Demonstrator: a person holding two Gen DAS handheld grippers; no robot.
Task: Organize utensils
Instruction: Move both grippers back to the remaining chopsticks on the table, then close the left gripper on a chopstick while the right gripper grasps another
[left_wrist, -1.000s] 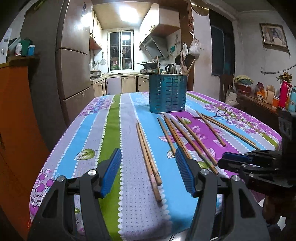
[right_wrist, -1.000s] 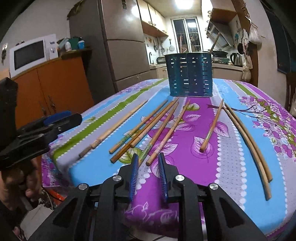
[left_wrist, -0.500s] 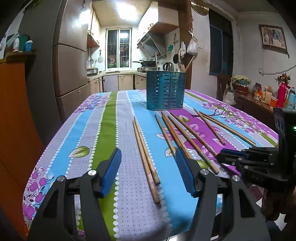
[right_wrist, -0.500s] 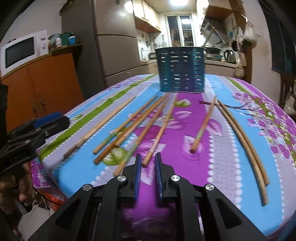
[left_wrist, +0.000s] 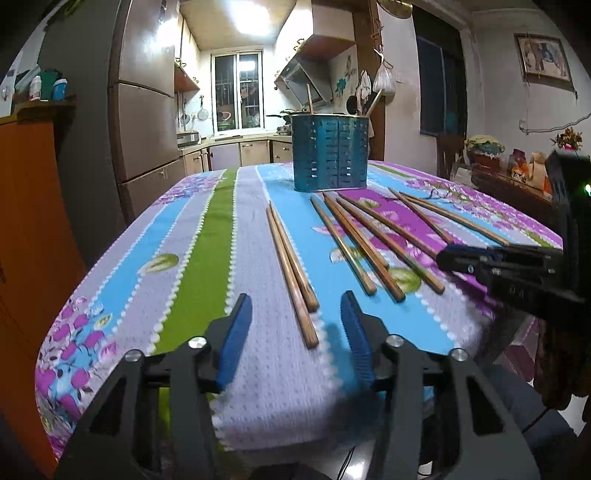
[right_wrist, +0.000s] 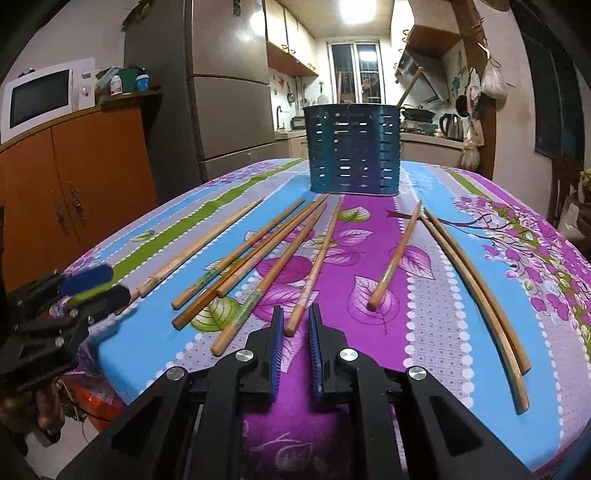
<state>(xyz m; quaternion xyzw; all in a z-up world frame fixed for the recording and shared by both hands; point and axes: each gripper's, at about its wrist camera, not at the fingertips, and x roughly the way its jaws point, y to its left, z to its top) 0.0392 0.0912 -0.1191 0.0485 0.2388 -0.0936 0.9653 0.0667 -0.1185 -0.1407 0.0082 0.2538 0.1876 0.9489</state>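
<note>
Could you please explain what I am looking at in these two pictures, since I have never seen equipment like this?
There is no robot here: a person holds a two-fingered grasping tool in each hand, and a wide-angle camera on each tool looks forward along its fingers.

The left camera shows the left tool, its blue-padded jaws closing around the near ends of a pair of brown wooden chopsticks, not yet pressing them. The right tool appears at that picture's right edge.

The right camera shows the right tool, jaws nearly shut, with the end of one wooden chopstick between the tips; I cannot tell if it is gripped.

More chopsticks lie on the striped floral tablecloth. Behind them stands a blue slotted metal utensil holder.
</note>
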